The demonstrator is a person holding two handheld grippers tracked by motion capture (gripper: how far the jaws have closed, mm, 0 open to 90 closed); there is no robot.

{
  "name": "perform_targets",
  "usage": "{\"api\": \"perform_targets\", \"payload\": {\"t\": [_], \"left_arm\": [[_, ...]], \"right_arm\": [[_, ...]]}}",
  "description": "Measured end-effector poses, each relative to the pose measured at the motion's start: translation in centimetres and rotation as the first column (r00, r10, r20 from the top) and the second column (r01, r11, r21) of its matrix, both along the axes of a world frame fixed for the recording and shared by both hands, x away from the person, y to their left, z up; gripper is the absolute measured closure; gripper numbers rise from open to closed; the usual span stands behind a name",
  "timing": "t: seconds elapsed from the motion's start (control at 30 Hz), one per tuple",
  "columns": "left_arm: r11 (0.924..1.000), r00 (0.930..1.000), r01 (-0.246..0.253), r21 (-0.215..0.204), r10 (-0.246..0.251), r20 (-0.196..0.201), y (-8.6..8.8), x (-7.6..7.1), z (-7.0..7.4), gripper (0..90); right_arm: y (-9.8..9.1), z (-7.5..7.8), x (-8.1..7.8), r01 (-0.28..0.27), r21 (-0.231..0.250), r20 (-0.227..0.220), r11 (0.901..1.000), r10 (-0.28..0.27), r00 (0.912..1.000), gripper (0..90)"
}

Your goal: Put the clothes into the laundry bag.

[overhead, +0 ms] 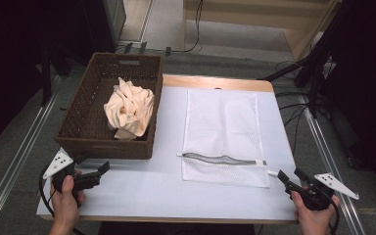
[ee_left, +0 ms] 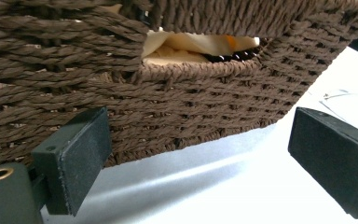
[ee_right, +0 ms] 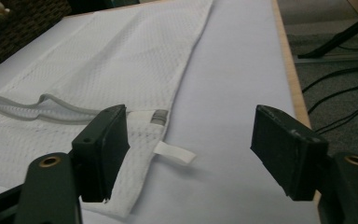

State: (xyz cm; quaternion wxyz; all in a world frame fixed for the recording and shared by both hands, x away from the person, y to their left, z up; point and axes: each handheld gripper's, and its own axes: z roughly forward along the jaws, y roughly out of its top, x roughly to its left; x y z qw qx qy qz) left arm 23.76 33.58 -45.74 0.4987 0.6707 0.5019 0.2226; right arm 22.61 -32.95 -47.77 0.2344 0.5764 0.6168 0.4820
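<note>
White table [overhead: 142,191] w/ brown basket [overhead: 83,125]. My left claw [overhead: 95,177] sits near its front, open wide, empty. My right claw [overhead: 290,179], open & empty, is by the mesh bag [overhead: 223,122] right of the basket.

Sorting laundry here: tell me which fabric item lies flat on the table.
The white mesh laundry bag, spread flat right of the basket; the cream cloth sits bunched inside the basket instead.

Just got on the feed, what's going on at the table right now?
A person holds a gripper in each hand near the table's front edge, both open and empty. The left gripper points at the near wall of the brown wicker basket, which holds a crumpled cream cloth. The right gripper sits just off the corner of the white mesh laundry bag, lying flat with its zipper partly open. Nothing has been grasped.
</note>
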Motion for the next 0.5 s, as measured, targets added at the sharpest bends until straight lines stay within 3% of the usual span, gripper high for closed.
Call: {"api": "perform_targets", "payload": {"t": [0.37,0.5], "left_arm": [[0.9993,0.9996,0.013,0.034,-0.013,-0.024,-0.6,0.4,-0.1,5.8],[0.9994,0.9993,0.02,0.029,-0.019,-0.032,-0.5,0.4,-0.1,5.8]], "right_arm": [[5.8,0.6,0.4,-0.099,-0.081,0.038,0.9918,0.102,0.994,41.8],[7.2,0.7,1.5,-0.097,-0.094,-0.009,0.9908,0.096,0.9953,41.2]]}}
